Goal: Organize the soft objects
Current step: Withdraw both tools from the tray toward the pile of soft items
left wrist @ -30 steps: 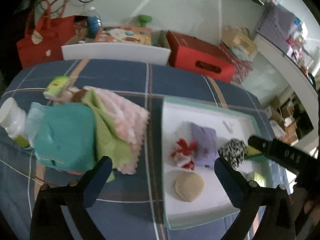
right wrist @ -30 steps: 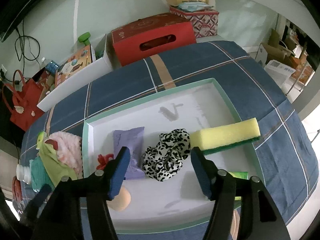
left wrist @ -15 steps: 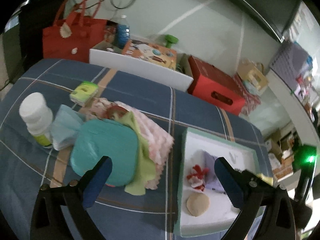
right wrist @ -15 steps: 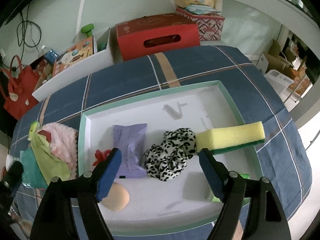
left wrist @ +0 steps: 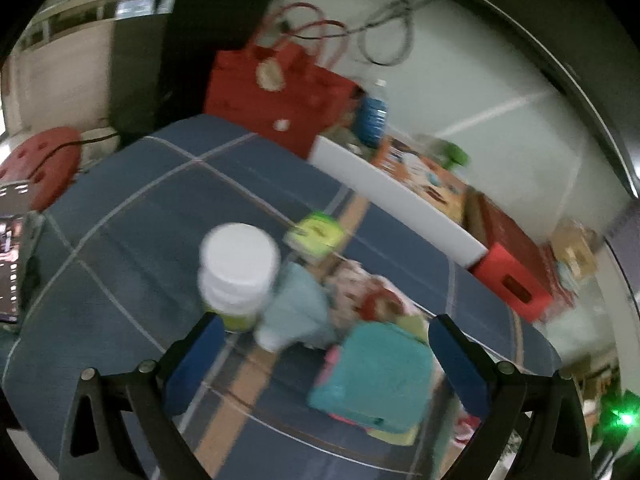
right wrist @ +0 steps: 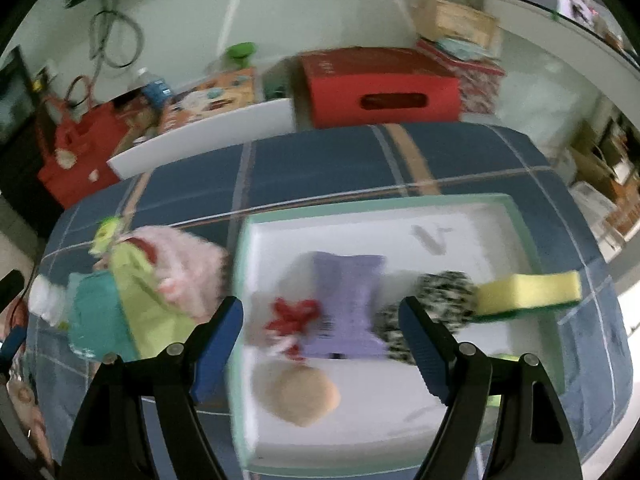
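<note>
Tongs on both sides spread wide, empty, angled down over the table (left wrist: 132, 200). Left tongs (left wrist: 320, 350) frame the teal pouch (left wrist: 374, 380) atop piled cloths. Right tongs (right wrist: 320, 338) frame the tray (right wrist: 472, 412), purple packet (right wrist: 346, 304) between the tips.

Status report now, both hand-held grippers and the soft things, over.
Left hand-held gripper open, empty, above teal square pouch. Right hand-held gripper open, empty, over white tray with green rim. White-capped plastic bottle stands beside the pile.
</note>
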`<state>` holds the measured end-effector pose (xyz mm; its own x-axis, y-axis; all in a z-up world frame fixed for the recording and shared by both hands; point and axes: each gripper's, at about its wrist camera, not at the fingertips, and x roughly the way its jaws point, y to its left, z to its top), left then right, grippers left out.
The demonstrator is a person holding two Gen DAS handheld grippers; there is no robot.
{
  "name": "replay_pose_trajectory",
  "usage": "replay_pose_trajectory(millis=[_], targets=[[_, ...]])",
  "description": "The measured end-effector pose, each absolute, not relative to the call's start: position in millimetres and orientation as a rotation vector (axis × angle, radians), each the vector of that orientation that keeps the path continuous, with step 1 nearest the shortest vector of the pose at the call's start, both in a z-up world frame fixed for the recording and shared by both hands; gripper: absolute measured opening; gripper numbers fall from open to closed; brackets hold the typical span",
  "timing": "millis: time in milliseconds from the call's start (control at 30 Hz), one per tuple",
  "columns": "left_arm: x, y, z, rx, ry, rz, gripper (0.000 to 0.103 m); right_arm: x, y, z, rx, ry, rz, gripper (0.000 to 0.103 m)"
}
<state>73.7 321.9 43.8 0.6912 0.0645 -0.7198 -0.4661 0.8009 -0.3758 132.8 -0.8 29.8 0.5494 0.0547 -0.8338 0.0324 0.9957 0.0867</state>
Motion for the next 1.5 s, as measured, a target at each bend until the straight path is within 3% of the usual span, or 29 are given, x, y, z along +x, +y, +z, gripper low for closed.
replay_pose_trajectory(millis=[367, 733, 1333, 1500], targets=[[72, 344, 17, -0.634, 0.872, 0.394, 0.103, 124, 80, 8, -0.002, 1.026, 0.288, 0.081], [76, 356, -22, -0.700, 1.028, 0.459, 0.103, 128, 99, -11, -0.033, 1.062, 0.338, 0.078], [79, 358, -42, -0.747, 1.092, 0.475, 0.103, 129, 126, -20, -0.172, 1.035, 0.374, 0.039], [84, 355, -44, -0.738, 1.101, 0.466, 0.103, 129, 131, -24, -0.205, 1.033, 0.379, 0.014]])
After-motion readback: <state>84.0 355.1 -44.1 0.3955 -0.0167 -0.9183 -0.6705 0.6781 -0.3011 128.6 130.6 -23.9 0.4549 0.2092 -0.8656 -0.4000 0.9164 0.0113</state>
